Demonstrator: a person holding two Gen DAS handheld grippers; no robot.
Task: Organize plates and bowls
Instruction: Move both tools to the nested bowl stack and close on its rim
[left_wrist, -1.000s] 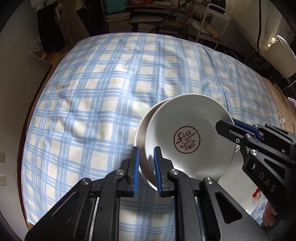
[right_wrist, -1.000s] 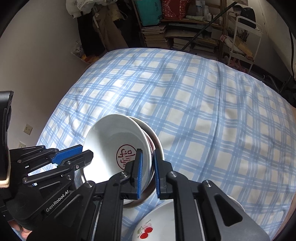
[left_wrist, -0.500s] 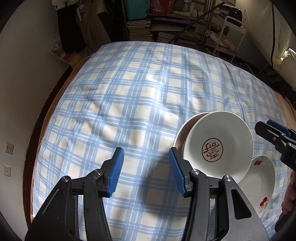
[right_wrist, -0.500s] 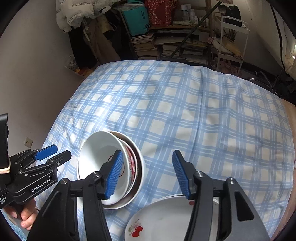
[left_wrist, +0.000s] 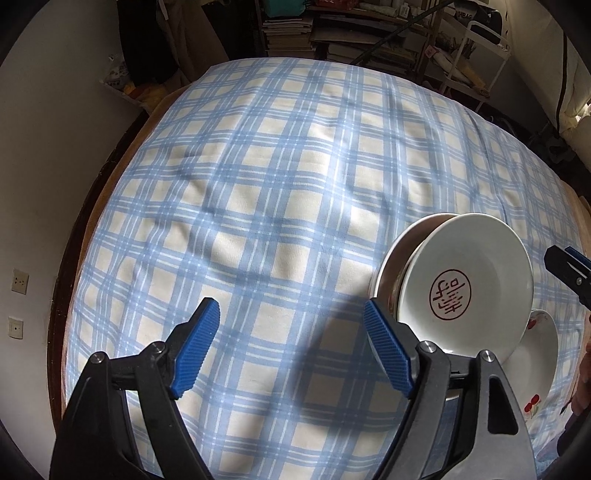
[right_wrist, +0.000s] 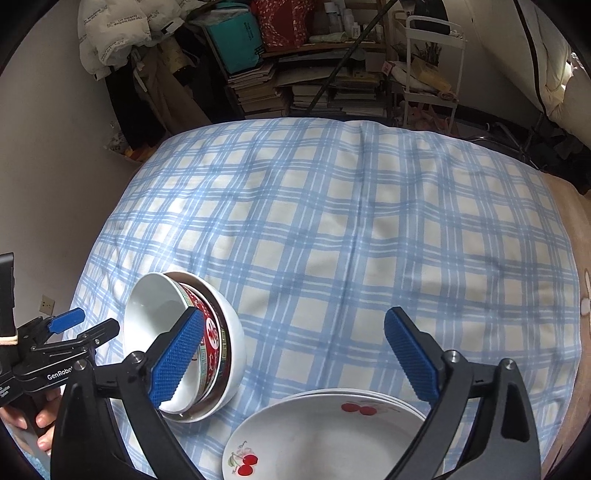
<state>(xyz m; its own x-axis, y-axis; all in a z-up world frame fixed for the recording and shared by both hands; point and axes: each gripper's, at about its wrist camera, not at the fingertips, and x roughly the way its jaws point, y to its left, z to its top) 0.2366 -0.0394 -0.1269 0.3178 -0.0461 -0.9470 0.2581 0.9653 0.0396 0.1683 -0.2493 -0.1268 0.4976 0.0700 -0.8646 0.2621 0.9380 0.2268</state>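
While both tools hang above the bed with nothing between their blue pads, the crockery sits low at the near edge of the checked blanket (right_wrist: 332, 229). Right gripper (right_wrist: 293, 354): jaws spread wide, holding nothing. Left gripper (left_wrist: 291, 347): jaws likewise spread wide, holding nothing, and well clear of the dishes.

Nearest in the right wrist view lies the stack of cherry plates (right_wrist: 325, 439), at least 2 rims showing, flat on the blanket. Just beside it, to the left, stands the nest of bowls (right_wrist: 225, 354): a white bowl (left_wrist: 469, 288) with a red seal inside, a red-patterned bowl (right_wrist: 210, 339) under it, and 1 larger white bowl outermost. Beyond them the blanket shows only creases, then a cluttered bookshelf (right_wrist: 295, 85) against the far wall.

Assessment: sorting appears largely done. Risks noted:
- The nest leans markedly and sits off-centre; the soft bedding gives poor support, so a nudge could tip it.
- The bowls stand close beside the plates; a slide would knock ceramic on ceramic.
- Both stacks lie near the bed's edge.
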